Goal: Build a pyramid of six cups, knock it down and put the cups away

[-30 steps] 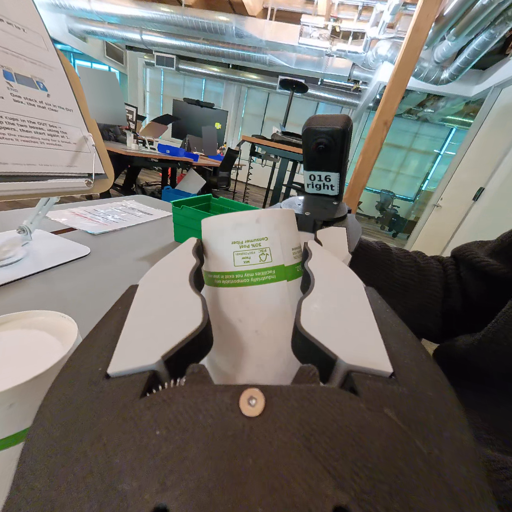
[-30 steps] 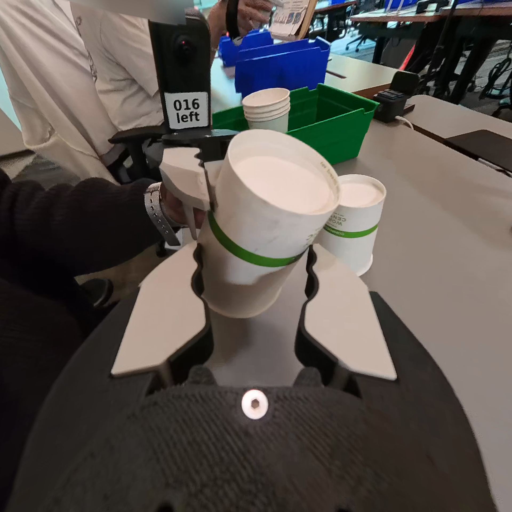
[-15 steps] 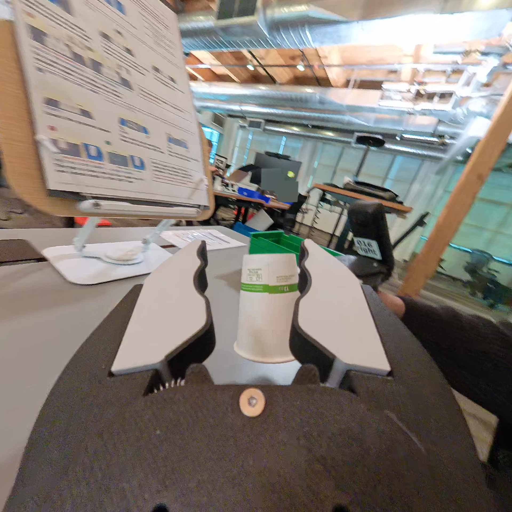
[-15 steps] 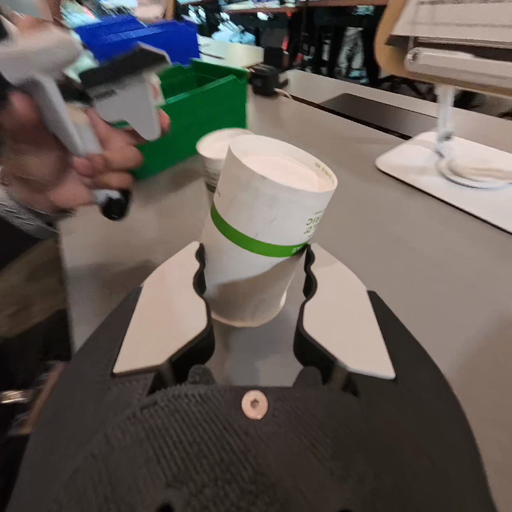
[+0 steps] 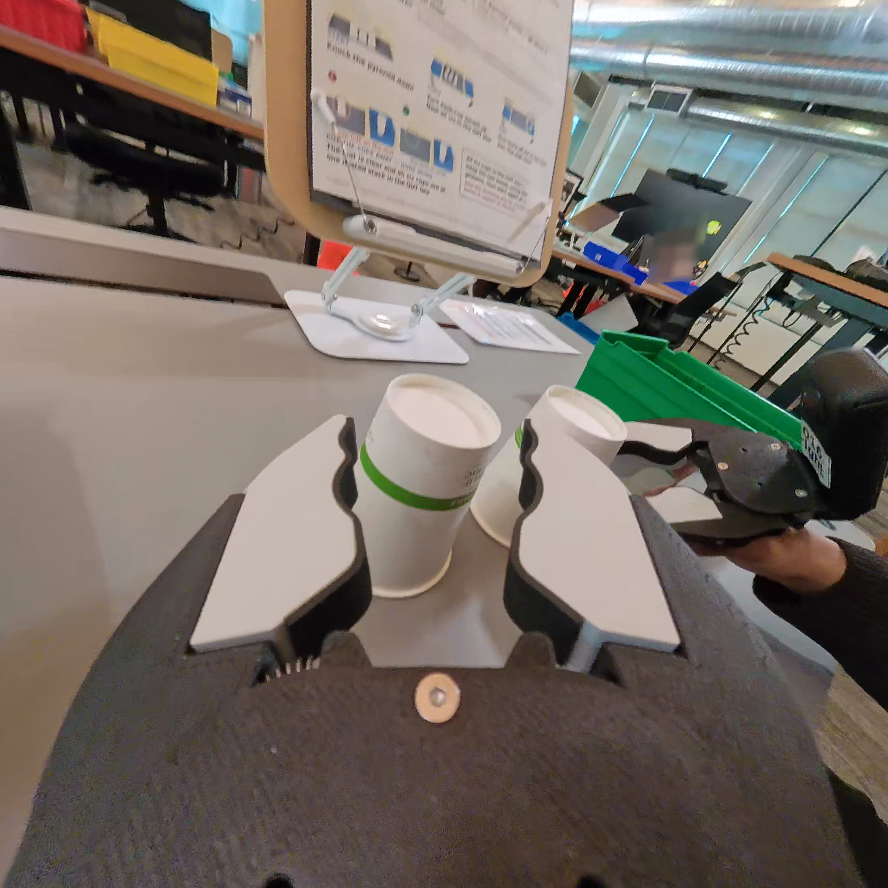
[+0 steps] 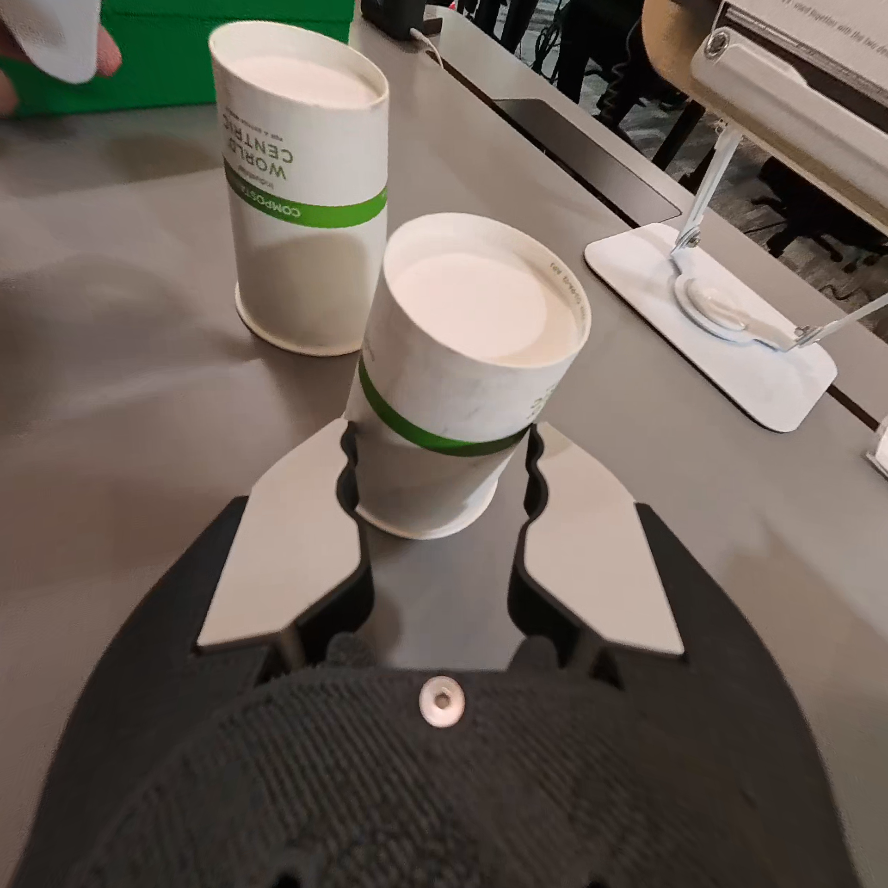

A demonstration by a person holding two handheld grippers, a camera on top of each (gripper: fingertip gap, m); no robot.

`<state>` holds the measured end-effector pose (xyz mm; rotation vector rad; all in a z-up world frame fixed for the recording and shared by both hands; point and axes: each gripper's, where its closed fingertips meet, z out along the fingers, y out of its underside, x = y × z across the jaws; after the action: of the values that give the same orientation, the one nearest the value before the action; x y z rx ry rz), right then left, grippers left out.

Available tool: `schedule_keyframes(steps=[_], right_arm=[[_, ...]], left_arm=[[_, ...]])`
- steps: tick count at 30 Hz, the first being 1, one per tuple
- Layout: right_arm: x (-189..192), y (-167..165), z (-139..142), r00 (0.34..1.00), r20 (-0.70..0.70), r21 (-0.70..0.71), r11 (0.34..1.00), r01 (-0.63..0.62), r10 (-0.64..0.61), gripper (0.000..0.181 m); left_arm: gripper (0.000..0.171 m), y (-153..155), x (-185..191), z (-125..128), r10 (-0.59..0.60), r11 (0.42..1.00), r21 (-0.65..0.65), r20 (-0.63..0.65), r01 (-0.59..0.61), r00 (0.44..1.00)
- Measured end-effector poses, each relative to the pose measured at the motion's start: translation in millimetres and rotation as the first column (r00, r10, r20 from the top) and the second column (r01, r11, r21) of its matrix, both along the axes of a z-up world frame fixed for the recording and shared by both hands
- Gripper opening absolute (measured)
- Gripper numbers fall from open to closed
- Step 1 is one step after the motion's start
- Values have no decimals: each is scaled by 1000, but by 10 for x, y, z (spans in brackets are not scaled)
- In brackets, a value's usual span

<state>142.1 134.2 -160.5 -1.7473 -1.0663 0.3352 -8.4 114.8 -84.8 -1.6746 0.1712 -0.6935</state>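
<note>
Two white paper cups with green bands stand upside down on the grey table [image 5: 144, 408]. My left gripper [image 5: 435, 432] is open around the left cup [image 5: 423, 480], which lies against the left finger with a gap on the right. My right gripper [image 6: 439, 432] is shut on the second cup [image 6: 461, 384], low at the table; I cannot tell if its rim touches. The second cup [image 5: 572, 442] and right gripper [image 5: 639, 461] also show in the left wrist view. The left cup [image 6: 307, 192] stands just beyond in the right wrist view, near a left-gripper finger [image 6: 53, 43].
A green bin [image 5: 672, 389] stands behind the cups and also shows in the right wrist view [image 6: 158, 57]. A document stand [image 5: 413, 144] on a white base [image 5: 375, 336] holds a printed sheet farther back. Loose papers [image 5: 504, 326] lie beside the base.
The left gripper let go of the cup that both grippers were around. The right gripper carried it down beside the other cup. The left gripper swung over to that other cup.
</note>
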Motion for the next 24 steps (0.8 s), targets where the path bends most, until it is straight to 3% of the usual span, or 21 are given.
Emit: schedule_keyframes(steps=[8, 18, 24], right_arm=[[-111, 69, 0, 1000, 1, 4, 1000, 10, -10, 69], [-129, 107, 28, 998, 1, 52, 997, 58, -59, 70], [-113, 59, 22, 997, -32, -2, 997, 76, -76, 68]], left_arm=[[62, -106, -24, -432, -54, 972, -232, -49, 41, 997], [61, -169, 77, -565, -113, 946, -311, -36, 96, 993], [64, -144, 74, -627, -109, 938, -337, -77, 77, 991]])
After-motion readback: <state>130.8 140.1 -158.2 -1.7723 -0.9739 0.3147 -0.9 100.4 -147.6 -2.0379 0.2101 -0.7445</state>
